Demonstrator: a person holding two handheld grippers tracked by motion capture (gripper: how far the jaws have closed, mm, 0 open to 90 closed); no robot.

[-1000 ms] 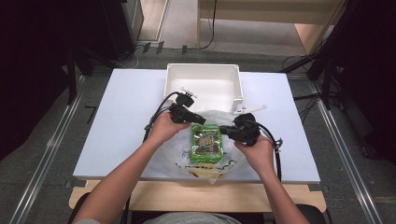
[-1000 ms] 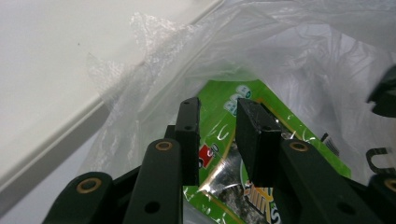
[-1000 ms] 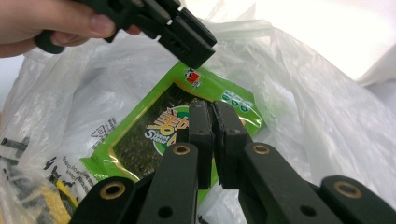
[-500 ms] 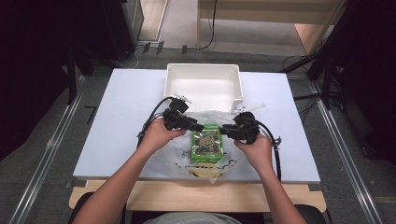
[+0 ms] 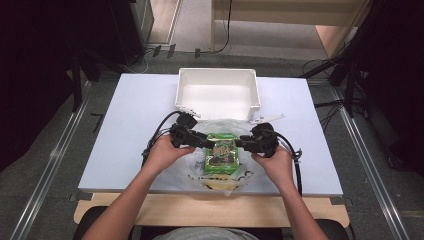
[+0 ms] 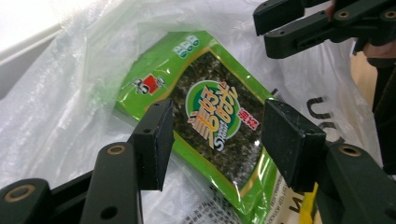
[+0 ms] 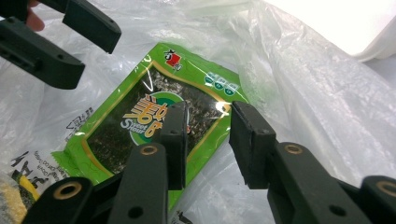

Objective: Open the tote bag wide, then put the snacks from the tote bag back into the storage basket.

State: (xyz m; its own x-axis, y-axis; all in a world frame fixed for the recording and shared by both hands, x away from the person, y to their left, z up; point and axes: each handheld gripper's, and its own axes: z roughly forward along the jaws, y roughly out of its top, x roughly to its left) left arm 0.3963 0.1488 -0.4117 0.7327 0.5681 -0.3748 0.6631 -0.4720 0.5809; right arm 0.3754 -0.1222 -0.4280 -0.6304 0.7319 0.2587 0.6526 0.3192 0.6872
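The left claw [image 6: 215, 137] has its two black jaws wide apart, and they hold nothing; they stand over the near part of a flat green packet of seaweed with a dark window and a round label [image 6: 210, 121]. The right claw [image 7: 208, 140] is also parted, a little less wide, and its jaws are at the right edge of the same packet without closing on it. In the high view the left claw [image 5: 197, 140] and the right claw [image 5: 247, 142] point toward each other from the left and the right of the packet [image 5: 221, 152]. The packet lies on a thin, crumpled, clear plastic bag with black print [image 5: 200, 172], in the near middle of the pale blue-white surface [image 5: 125, 135]. The left hand [image 5: 162, 152] and the right hand [image 5: 275, 162] grip the claws from the near side, forearms reaching in and a little inward. Beyond the bag, at the far middle of the surface, stands a white rectangular plastic tub [image 5: 218, 75].
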